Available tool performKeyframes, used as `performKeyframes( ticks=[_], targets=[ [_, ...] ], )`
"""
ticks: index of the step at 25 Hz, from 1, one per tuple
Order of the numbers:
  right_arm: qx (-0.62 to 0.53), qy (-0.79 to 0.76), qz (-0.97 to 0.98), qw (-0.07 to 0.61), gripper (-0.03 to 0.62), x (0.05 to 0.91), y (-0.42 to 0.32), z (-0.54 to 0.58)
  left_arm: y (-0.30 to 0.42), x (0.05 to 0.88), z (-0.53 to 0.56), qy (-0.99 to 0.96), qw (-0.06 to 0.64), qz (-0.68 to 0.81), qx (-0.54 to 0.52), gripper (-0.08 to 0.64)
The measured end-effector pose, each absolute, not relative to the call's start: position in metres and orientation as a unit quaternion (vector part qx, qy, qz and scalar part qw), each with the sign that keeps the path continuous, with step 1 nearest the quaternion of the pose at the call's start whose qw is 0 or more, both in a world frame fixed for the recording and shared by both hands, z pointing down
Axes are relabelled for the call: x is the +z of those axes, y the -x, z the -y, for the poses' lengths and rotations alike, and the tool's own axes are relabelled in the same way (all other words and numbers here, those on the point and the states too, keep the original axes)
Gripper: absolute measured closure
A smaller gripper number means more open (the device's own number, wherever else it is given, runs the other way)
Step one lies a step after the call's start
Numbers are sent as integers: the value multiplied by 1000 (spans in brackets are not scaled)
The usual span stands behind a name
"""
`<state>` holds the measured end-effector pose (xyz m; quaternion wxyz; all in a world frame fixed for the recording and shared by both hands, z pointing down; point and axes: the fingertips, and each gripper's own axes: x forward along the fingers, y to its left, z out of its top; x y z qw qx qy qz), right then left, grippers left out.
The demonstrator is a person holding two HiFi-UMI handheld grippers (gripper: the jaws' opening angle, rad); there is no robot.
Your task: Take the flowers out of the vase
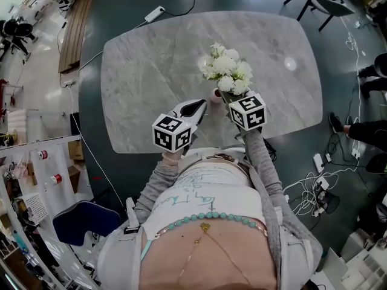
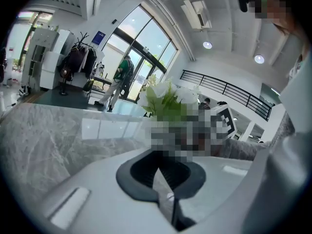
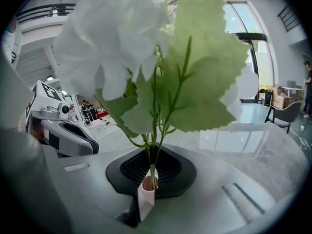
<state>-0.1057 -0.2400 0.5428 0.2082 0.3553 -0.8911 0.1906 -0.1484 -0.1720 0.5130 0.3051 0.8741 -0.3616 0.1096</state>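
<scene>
As I look down from the head view, the flowers (image 1: pixel 227 71) stand over the marble table (image 1: pixel 139 71), just beyond both tips. They are up and right of my left gripper (image 1: pixel 198 106) and directly ahead of my right gripper (image 1: pixel 230 96).

Left side first. The left gripper's jaws are together with nothing between them. Its tip is near the small pink vase (image 1: pixel 216 93), but I can't tell if it touches. In the left gripper view the white blooms and green leaves sit ahead of that tip, slightly right of centre.

In the middle, the vase sits between the two tips, under the bouquet.

On the right side, in the right gripper view, the thin green stems (image 3: pixel 155 145) run straight down into the vase mouth, right at the jaw tips. Blooms and a big leaf fill the top of that frame. The right gripper's jaws are pinched almost fully closed on those stems just at the vase mouth. The flowers are still seated in the vase.
</scene>
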Motion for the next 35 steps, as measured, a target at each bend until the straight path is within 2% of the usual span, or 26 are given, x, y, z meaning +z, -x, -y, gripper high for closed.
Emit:
performKeyframes(
  ticks=[35],
  targets=[
    [167, -364, 901, 167, 558, 471, 98, 243, 143, 523, 174, -875, 315, 344, 125, 560]
  ],
)
